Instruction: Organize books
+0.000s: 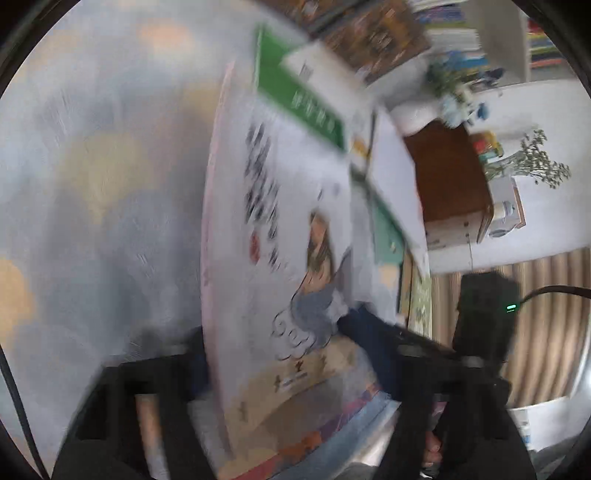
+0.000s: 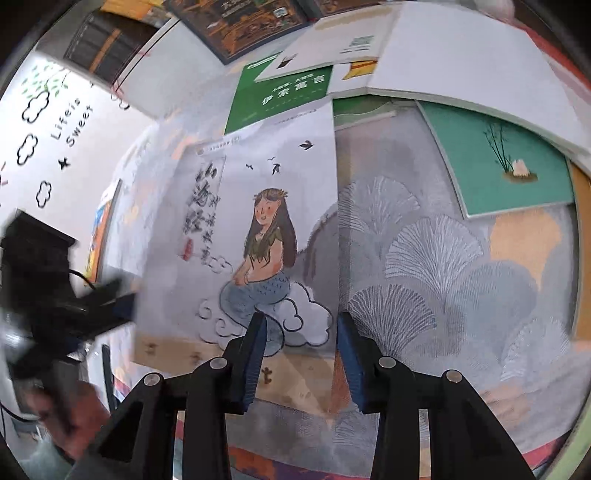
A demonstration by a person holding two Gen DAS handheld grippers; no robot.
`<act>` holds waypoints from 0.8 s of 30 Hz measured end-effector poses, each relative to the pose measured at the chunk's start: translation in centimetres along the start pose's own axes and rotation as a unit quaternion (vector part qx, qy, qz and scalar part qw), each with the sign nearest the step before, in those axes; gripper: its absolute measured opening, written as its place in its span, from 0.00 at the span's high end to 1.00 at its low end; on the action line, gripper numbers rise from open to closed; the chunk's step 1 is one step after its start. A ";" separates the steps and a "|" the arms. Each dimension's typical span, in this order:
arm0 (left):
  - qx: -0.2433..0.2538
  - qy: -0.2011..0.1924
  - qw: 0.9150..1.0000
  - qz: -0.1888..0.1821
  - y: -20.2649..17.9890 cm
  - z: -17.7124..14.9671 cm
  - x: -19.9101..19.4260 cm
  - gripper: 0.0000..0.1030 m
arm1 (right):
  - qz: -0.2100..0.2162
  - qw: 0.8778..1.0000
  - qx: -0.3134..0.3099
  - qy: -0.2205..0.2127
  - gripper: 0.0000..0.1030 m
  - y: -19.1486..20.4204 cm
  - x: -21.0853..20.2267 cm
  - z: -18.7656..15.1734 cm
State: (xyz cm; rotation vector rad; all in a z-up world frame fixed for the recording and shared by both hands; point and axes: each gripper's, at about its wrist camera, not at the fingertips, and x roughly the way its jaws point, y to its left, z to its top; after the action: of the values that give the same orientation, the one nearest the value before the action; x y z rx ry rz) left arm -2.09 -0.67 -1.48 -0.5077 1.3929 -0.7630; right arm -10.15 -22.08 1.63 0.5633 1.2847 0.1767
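A white book with a mermaid drawing (image 1: pixel 280 221) (image 2: pixel 258 221) stands tilted up from a patterned rug (image 2: pixel 424 277). My left gripper (image 1: pixel 275 336) (image 2: pixel 125 306) grips its spine side. One pad is behind the book and one is on the cover, though the left wrist view is blurred. My right gripper (image 2: pixel 301 332) hovers over the cover's lower right corner, its blue pads apart and pinching nothing. A green book (image 2: pixel 280 92) (image 1: pixel 295 96), a white book (image 2: pixel 461 55), a teal book (image 2: pixel 509 162) and dark picture books (image 2: pixel 251 22) lie overlapping beyond it.
A wooden cabinet (image 1: pixel 447 177), a vase of dried flowers (image 1: pixel 535 162) and a bookshelf (image 1: pixel 461 22) stand at the back. A wall with "Life is Sweet" lettering (image 2: pixel 70 122) is on the left. A person's hand (image 2: pixel 74 413) shows at lower left.
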 end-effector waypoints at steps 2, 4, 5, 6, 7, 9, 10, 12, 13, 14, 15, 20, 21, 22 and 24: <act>-0.004 0.001 1.000 0.001 0.2 -0.2 0.5 0.78 | -0.002 1.000 -0.002 -0.001 0.62 0.0 -0.2 -0.2; -0.016 -0.002 1.000 -0.018 0.2 -0.1 0.3 0.79 | -0.002 1.000 -0.001 0.004 0.62 0.0 -0.5 -0.2; -0.027 -0.003 0.999 -0.040 0.4 -0.2 -0.3 0.80 | 0.001 1.000 0.004 0.008 0.62 -0.2 -0.7 -0.3; -0.041 0.000 0.997 -0.064 0.6 -0.1 -0.6 0.80 | 0.010 1.000 0.016 0.015 0.63 -0.6 -1.0 -0.4; -0.054 0.004 0.995 -0.088 0.6 0.1 -0.5 0.80 | 0.016 0.999 0.025 0.019 0.62 -0.8 -0.9 -0.3; -0.071 0.013 0.990 -0.123 0.5 0.8 -0.3 0.80 | 0.048 0.997 0.059 0.033 0.53 -2.4 -1.3 -0.7; -0.079 0.019 0.987 -0.136 0.5 1.0 0.0 0.80 | 0.077 0.993 0.078 0.032 0.49 -3.1 -1.4 -0.8; -0.098 0.031 0.980 -0.167 0.7 1.3 0.3 0.80 | 0.110 0.989 0.099 0.030 0.35 -3.7 -1.3 -0.7; -0.110 0.035 0.976 -0.183 0.9 1.4 0.2 0.80 | 0.124 0.986 0.106 0.032 0.31 -3.8 -1.1 -0.6; -0.118 0.037 0.973 -0.196 1.2 1.2 0.2 0.80 | 0.139 0.984 0.110 0.033 0.26 -3.7 -0.9 -0.5; -0.129 0.040 0.968 -0.211 1.4 1.3 0.2 0.80 | 0.159 0.980 0.114 0.033 0.26 -3.6 -0.6 -0.3; -0.136 0.059 0.970 -0.191 1.8 1.4 0.0 0.67 | 0.221 0.964 0.148 0.027 0.56 -3.2 0.9 0.7; -0.134 0.064 0.975 -0.164 2.0 1.4 -0.2 0.63 | 0.212 0.967 0.142 0.026 0.70 -2.8 1.1 0.9; -0.129 0.069 0.981 -0.130 2.1 1.4 -0.1 0.63 | 0.206 0.969 0.134 0.027 0.76 -2.4 1.2 1.0; -0.115 0.078 0.987 -0.077 2.1 1.4 0.3 0.64 | 0.169 0.980 0.103 0.023 0.78 -1.2 0.7 1.2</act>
State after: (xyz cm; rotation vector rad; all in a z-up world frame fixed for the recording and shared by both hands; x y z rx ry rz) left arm -0.38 0.35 -2.96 -0.7551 1.6118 -0.7827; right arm -9.01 -23.16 0.64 0.9606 1.2535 0.3420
